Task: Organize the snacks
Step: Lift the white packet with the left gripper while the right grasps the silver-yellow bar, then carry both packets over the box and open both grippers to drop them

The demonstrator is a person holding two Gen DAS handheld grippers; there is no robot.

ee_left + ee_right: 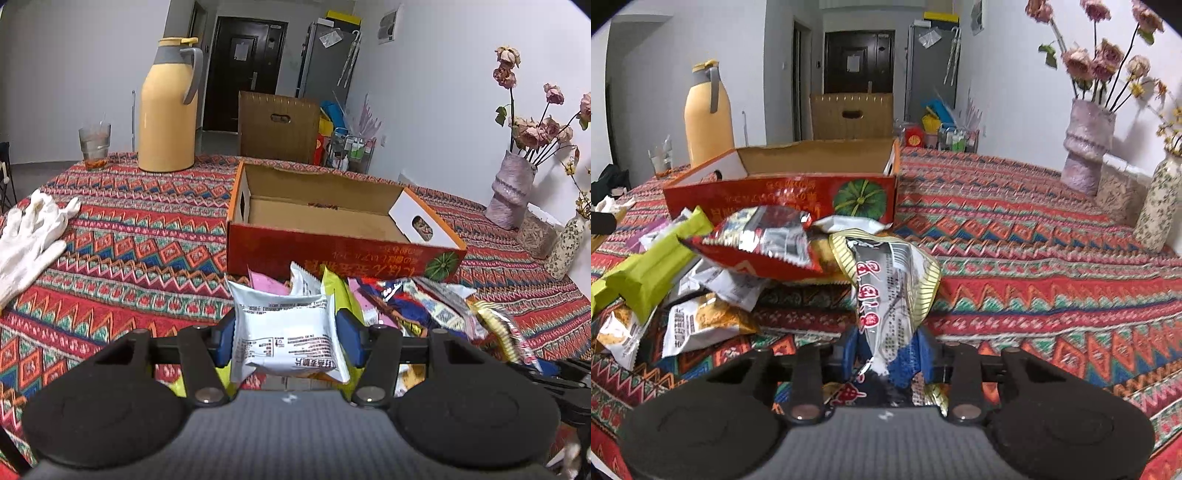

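Observation:
A white snack packet (286, 332) with black print sits between the blue pads of my left gripper (286, 332), which is shut on it, just short of the open red cardboard box (332, 254). More snack packets (424, 310) lie heaped in front of the box. In the right wrist view my right gripper (886, 350) is shut on a long silver packet (890, 284) with red characters and a gold striped edge. The packet's far end rests on the snack pile (757, 247) in front of the same box (775, 192).
A yellow thermos jug (168, 110), a drinking glass (95, 146) and white gloves (29, 236) lie on the patterned tablecloth to the left. Vases with dried flowers (1087, 144) stand at the right edge. A brown carton (277, 127) stands behind the table.

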